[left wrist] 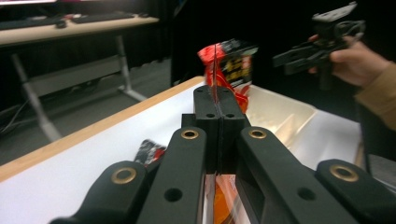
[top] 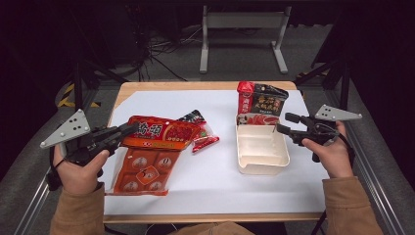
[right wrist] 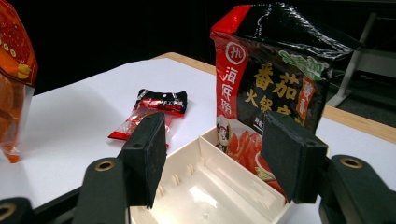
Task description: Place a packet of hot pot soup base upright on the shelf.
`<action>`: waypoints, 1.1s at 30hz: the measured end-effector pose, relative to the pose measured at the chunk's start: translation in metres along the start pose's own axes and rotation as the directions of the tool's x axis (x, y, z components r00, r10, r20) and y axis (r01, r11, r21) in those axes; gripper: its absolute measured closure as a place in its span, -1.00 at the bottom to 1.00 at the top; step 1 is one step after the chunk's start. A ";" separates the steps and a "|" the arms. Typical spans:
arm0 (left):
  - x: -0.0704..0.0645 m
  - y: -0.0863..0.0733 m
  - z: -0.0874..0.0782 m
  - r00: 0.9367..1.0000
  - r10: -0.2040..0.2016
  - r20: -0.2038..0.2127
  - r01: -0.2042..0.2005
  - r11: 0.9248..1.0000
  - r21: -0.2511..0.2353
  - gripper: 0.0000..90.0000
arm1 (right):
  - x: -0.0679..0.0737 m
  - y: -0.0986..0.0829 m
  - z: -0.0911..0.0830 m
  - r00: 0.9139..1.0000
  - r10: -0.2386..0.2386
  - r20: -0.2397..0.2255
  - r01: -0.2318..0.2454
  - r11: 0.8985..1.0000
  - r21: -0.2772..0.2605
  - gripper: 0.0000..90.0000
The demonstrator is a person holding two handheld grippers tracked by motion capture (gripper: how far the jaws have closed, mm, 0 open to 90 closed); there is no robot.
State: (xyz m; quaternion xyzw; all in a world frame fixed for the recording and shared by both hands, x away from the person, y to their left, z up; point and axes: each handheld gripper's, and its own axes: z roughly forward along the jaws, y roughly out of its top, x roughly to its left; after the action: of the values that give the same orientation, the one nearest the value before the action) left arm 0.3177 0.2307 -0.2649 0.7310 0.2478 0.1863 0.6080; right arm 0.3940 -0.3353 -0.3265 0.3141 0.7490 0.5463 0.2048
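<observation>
My left gripper [top: 125, 131] is shut on the left edge of a large red-and-orange food packet [top: 159, 133]. The packet's thin edge runs between the closed jaws [left wrist: 215, 99], and its orange lower part [top: 142, 171] lies toward the front of the white sheet. A cream divided tray [top: 262, 156] sits right of centre. A black-and-red pouch [top: 262, 102] stands upright in its far compartment. My right gripper [top: 286, 123] is open at the tray's far right corner. Its jaws [right wrist: 217, 142] frame the pouch [right wrist: 271, 70] and the tray [right wrist: 205, 186], holding nothing.
A small red-and-black sachet [top: 200, 129] lies flat between the packet and the tray, also seen as the sachet [right wrist: 159, 108]. The white sheet [top: 215, 186] covers most of the wooden table. Metal rails run along both table sides, and a desk frame [top: 242, 29] stands behind.
</observation>
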 end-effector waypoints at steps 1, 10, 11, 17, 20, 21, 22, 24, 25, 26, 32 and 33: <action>-0.002 0.001 0.001 1.000 0.006 0.008 -0.006 1.000 -0.001 1.00 | 0.001 0.000 0.000 1.000 0.001 -0.004 -0.001 1.000 0.000 -0.10; -0.017 0.012 0.023 0.997 0.042 0.065 -0.041 0.999 -0.022 1.00 | 0.012 0.005 0.010 0.999 -0.023 -0.046 0.023 1.000 0.001 -0.11; -0.018 0.013 0.026 0.997 0.042 0.067 -0.040 0.999 -0.023 1.00 | 0.015 0.006 0.012 0.998 -0.026 -0.057 0.026 1.000 -0.001 -0.11; -0.020 0.015 0.041 0.996 0.041 0.082 -0.038 0.999 -0.035 1.00 | 0.028 0.012 0.024 0.992 -0.039 -0.124 0.037 0.999 -0.018 -0.15; -0.020 0.017 0.046 0.994 0.037 0.099 -0.032 0.998 -0.051 1.00 | 0.037 0.017 0.031 0.985 -0.050 -0.166 0.044 0.998 -0.042 -0.20; -0.020 0.017 0.048 0.994 0.031 0.109 -0.025 0.998 -0.058 1.00 | 0.039 0.018 0.033 0.983 -0.054 -0.175 0.046 0.998 -0.050 -0.21; -0.020 0.018 0.049 0.993 0.030 0.115 -0.023 0.998 -0.065 1.00 | 0.043 0.021 0.036 0.980 -0.061 -0.189 0.051 0.997 -0.059 -0.23; -0.021 0.018 0.052 0.991 0.029 0.132 -0.019 0.997 -0.077 1.00 | 0.048 0.025 0.041 0.974 -0.072 -0.215 0.057 0.996 -0.075 -0.24; -0.022 0.019 0.053 0.990 0.033 0.139 -0.021 0.996 -0.083 1.00 | 0.050 0.027 0.044 0.971 -0.075 -0.225 0.058 0.995 -0.081 -0.25; -0.022 0.019 0.053 0.990 0.033 0.139 -0.021 0.996 -0.083 1.00 | 0.053 0.029 0.047 0.968 -0.082 -0.236 0.063 0.994 -0.087 -0.27; -0.030 0.019 0.063 0.985 0.045 0.166 -0.029 0.995 -0.096 1.00 | 0.066 0.036 0.061 0.954 -0.111 -0.278 0.088 0.992 -0.092 -0.30; -0.031 0.019 0.064 0.985 0.044 0.169 -0.028 0.995 -0.096 1.00 | 0.068 0.037 0.063 0.951 -0.115 -0.286 0.092 0.991 -0.092 -0.30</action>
State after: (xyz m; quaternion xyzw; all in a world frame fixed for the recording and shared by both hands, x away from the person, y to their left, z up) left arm 0.3319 0.1588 -0.2578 0.7192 0.1726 0.1452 0.6572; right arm 0.3949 -0.2368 -0.3088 0.1824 0.7645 0.6038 0.1329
